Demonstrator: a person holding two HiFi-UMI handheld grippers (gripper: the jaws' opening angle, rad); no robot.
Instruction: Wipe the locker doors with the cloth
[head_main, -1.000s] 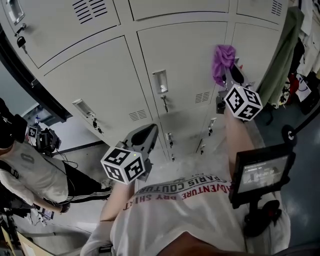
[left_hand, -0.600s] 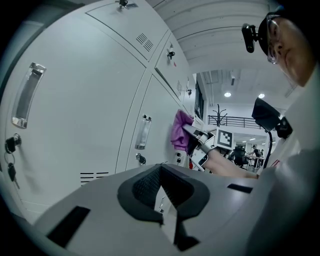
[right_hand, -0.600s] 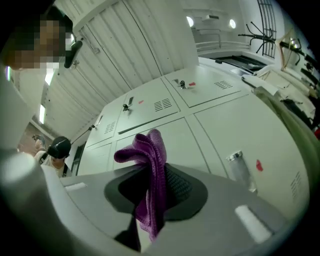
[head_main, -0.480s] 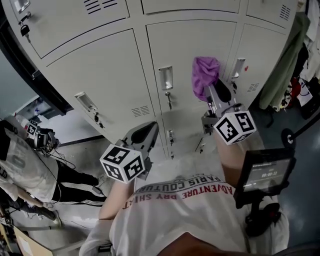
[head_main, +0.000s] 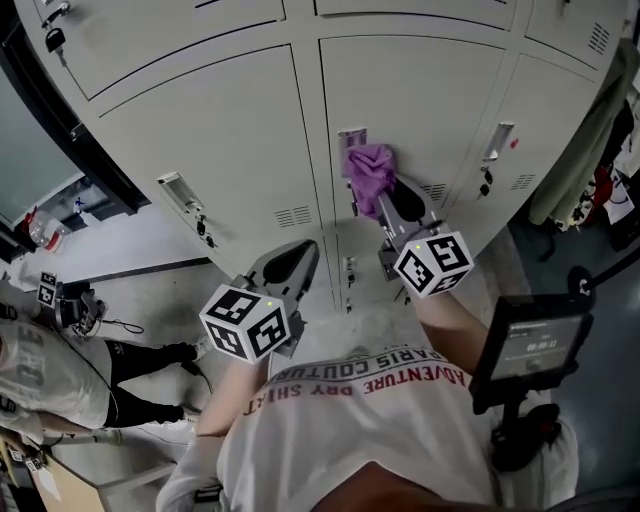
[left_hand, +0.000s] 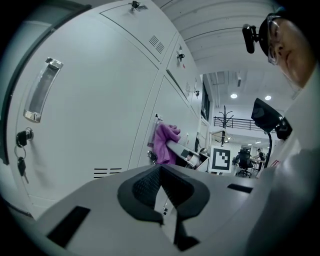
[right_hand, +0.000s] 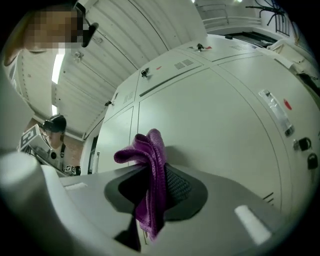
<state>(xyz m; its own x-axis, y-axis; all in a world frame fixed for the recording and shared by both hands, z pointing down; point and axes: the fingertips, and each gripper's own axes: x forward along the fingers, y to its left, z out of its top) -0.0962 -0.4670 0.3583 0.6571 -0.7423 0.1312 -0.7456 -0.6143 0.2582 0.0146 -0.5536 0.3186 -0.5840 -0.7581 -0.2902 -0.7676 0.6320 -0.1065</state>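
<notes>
A purple cloth (head_main: 369, 176) is pinched in my right gripper (head_main: 391, 196), which is shut on it; the cloth (right_hand: 150, 180) hangs bunched between the jaws. It presses against the middle locker door (head_main: 430, 110) right by that door's handle (head_main: 351, 136). From the left gripper view, the cloth (left_hand: 164, 144) shows against the door ahead. My left gripper (head_main: 285, 270) is held lower, away from the doors, its jaws shut with nothing between them (left_hand: 162, 192).
Grey locker doors fill the wall, each with a recessed handle (head_main: 173, 190) and keys (head_main: 203, 230) hanging from the lock. A green garment (head_main: 585, 130) hangs at the right. Another person (head_main: 50, 370) stands at the left. A small monitor (head_main: 530, 345) sits near my right side.
My right gripper has carried the cloth leftward and down across the doors, from the right locker's edge to the middle door's handle. The left gripper has stayed put.
</notes>
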